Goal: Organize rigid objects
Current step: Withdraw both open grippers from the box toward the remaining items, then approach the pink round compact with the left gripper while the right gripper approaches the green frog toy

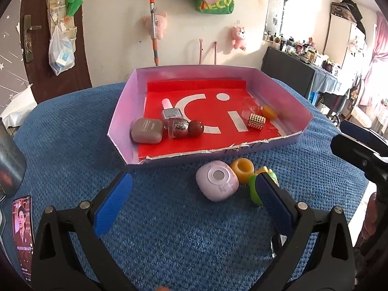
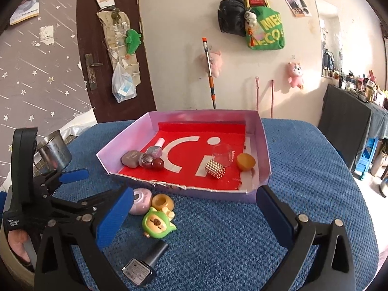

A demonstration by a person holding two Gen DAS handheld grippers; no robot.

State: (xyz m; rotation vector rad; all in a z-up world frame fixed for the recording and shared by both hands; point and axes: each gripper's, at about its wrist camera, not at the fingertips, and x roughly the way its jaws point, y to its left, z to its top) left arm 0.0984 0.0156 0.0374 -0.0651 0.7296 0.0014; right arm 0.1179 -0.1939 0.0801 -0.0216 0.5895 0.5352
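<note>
In the left wrist view the left gripper (image 1: 194,181) has its jaws spread wide with nothing between them, low over the blue cloth (image 1: 169,230). Just ahead, right of centre, a lilac case (image 1: 217,183) lies on the cloth touching a yellow ring (image 1: 242,167), and a green toy (image 1: 254,189) is partly hidden behind the right finger. In the right wrist view the right gripper (image 2: 191,208) is likewise wide open and empty; the green toy sits near its left finger, and a dark bottle (image 2: 145,262) lies at lower left of the frame. Beyond, at centre, stands the purple tray (image 1: 123,111) with a red lining. Its left part holds a taupe case (image 1: 147,131), a pink-capped bottle (image 1: 171,110), a glitter bottle (image 1: 178,127) and a dark red ball (image 1: 196,128); its right part holds a gold bead cylinder (image 1: 256,121), an orange piece (image 1: 269,112) and a clear cup (image 1: 252,104). A metal cup (image 2: 54,150) shows at left of the right wrist view.
</note>
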